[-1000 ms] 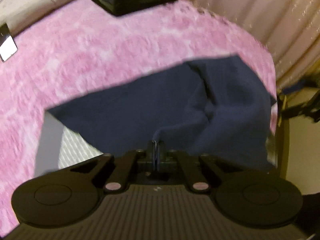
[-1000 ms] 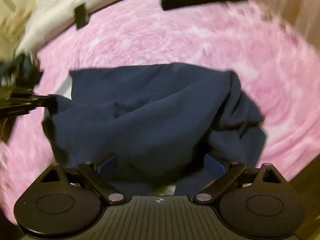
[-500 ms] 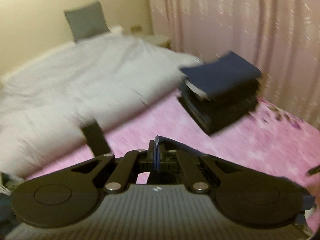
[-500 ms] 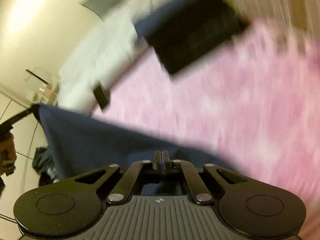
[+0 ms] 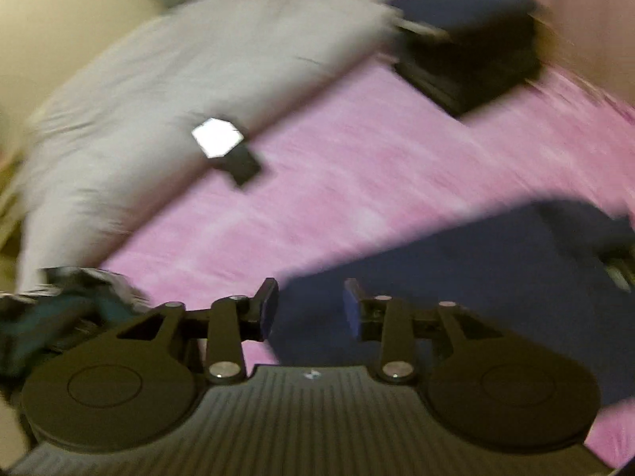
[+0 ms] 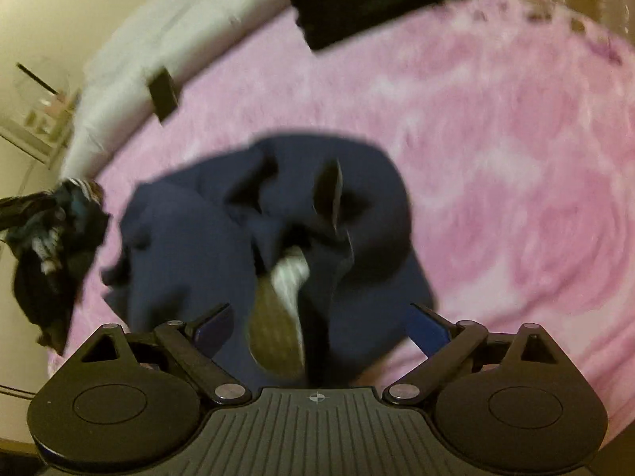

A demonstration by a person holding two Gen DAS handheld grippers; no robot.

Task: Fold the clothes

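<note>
L hand-held gripper [image 5: 309, 313] wide, empty, over navy garment [image 5: 456, 297] edge. Garment [image 6: 270, 246] lies bunched on pink rug [image 6: 496, 158]. R hand-held gripper [image 6: 317, 325] wide, empty, above it. Step: re-grasp; next prob. needs corners found, spread flat.

You're seeing a navy garment [image 6: 190, 246] showing a white-striped lining, lying on a mottled pink rug [image 6: 496, 158]; grey bedding [image 5: 198, 59] behind.

Left tool [image 5: 310, 309]: jaws parted, nothing between the blue pads, angled low and forward. Right tool [image 6: 321, 325]: jaws spread wide, empty, tilted steeply downward. Both views motion-blurred.
</note>
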